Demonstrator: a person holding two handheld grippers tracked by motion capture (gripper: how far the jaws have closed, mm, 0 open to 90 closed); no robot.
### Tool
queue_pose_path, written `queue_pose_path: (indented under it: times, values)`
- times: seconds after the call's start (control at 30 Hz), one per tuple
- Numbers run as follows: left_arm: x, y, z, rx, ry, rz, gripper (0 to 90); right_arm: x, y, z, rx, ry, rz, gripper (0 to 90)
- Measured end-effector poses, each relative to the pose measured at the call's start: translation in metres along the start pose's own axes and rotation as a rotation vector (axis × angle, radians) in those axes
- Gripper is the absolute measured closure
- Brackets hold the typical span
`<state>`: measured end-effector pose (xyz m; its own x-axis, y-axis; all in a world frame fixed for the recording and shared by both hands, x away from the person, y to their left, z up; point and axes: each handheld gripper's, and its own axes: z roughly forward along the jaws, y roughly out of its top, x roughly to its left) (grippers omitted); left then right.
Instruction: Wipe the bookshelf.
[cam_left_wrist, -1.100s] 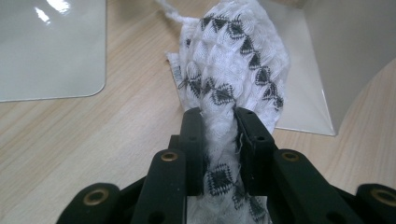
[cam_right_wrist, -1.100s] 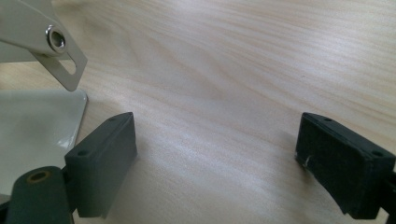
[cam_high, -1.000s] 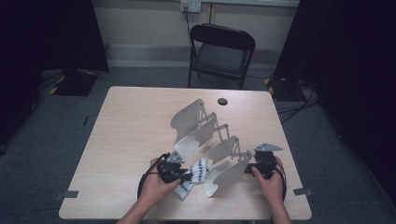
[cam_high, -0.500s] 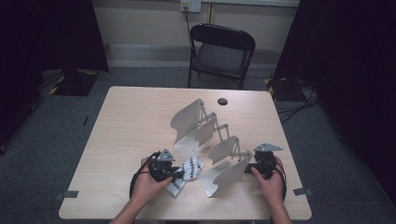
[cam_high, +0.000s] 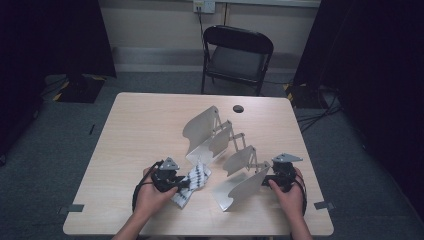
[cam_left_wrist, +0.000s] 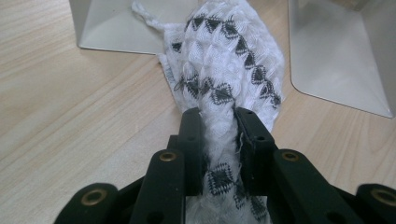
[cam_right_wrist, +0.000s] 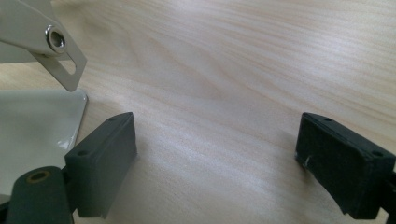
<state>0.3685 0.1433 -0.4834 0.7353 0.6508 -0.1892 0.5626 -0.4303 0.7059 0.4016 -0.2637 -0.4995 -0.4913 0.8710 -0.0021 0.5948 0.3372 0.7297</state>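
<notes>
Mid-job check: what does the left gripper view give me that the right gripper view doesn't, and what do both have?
Left gripper view: the left gripper with its jaws shut on a white sock with black diamonds, lying ahead between two plates of the metal rack.

Right gripper view: the right gripper with its jaws wide open and nothing between them, and a slotted, riveted link of the rack.

Shared: the wooden table and pale rack plates.

The white knitted cloth with black diamonds looked rough; the folding silver metal rack smooth, glossy; the pale wood-grain table matt
</notes>
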Motion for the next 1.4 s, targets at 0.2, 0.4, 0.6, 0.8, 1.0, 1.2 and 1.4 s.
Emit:
queue_pose_path:
  times: [0.2,0.4,0.6,0.8,1.0,1.2,1.4]
  values:
    - [0.002,-0.002,-0.003,-0.004,0.009,-0.002,73.7,0.000,0.000,0.000,0.000,0.000,0.000,11.7]
    - [0.003,-0.003,-0.005,-0.008,0.017,-0.007,72.7,0.000,0.000,-0.001,0.001,-0.002,0.003,11.8]
    - [0.003,-0.001,-0.008,-0.016,0.010,0.001,69.4,-0.002,-0.003,-0.004,-0.002,-0.008,0.010,14.0]
    - [0.002,-0.002,-0.008,-0.041,0.014,0.003,61.7,-0.013,-0.010,-0.023,0.022,-0.029,0.017,15.1]
    - [-0.004,0.005,-0.009,-0.050,0.009,0.025,57.0,-0.009,-0.013,-0.036,0.025,-0.036,-0.005,15.6]
    - [-0.009,0.013,-0.012,-0.069,0.014,0.051,54.0,-0.005,-0.013,-0.041,0.028,-0.029,-0.022,16.4]
    - [-0.011,0.015,-0.013,-0.074,0.025,0.083,48.2,0.003,-0.020,-0.054,0.049,-0.004,-0.059,17.4]
